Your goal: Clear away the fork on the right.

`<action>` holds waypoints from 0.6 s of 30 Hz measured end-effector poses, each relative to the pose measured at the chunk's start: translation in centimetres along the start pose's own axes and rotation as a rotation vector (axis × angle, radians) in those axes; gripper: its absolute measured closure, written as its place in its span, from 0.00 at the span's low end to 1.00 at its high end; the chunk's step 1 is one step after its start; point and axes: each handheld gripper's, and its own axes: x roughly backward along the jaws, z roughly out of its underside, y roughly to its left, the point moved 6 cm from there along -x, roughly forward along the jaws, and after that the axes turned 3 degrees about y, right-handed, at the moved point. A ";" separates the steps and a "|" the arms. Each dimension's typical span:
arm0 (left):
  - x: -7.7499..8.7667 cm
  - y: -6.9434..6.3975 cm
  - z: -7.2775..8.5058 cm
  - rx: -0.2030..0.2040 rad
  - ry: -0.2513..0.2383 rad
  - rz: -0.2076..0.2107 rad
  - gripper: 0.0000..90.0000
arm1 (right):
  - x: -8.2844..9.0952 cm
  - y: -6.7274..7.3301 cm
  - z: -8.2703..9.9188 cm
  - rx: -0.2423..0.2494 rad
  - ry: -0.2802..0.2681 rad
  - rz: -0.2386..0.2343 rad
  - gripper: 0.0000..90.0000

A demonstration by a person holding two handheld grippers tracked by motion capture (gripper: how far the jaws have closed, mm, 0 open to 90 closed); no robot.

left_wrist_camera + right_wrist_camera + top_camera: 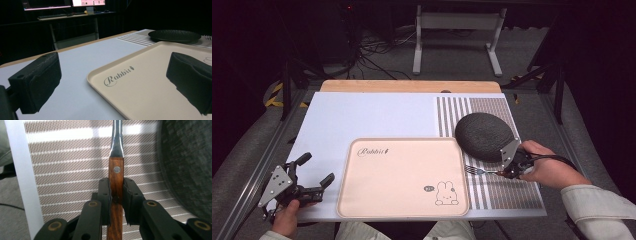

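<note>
High view: right gripper [503, 171] at 4 o'clock on the striped placemat [512, 192], clamped on a wood-handled utensil [482, 171] lying flat, tip toward 9 o'clock, just below the dark plate [483, 135]; left gripper [314, 172] at 8 o'clock, jaws wide, holding nothing, just beside the beige tray [362, 200]

Left gripper view: jaws far apart over tray edge [100, 77], plate [175, 35] at 1 o'clock

Right gripper view: pads narrow, pressed on the utensil's brown handle [116, 180], metal shaft running to 12 o'clock over the placemat [70, 170], plate [190, 165] at 3 o'clock
</note>
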 end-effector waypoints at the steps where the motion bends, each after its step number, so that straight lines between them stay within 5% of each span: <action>1: 0.0 0.0 0.0 0.001 0.000 -0.001 0.00 | 0.3 0.1 -0.2 -0.011 -0.004 -0.002 0.87; 18: 0.1 0.0 -0.1 0.000 -0.005 -0.001 0.00 | 4.7 0.2 -3.7 0.009 -0.062 0.079 0.87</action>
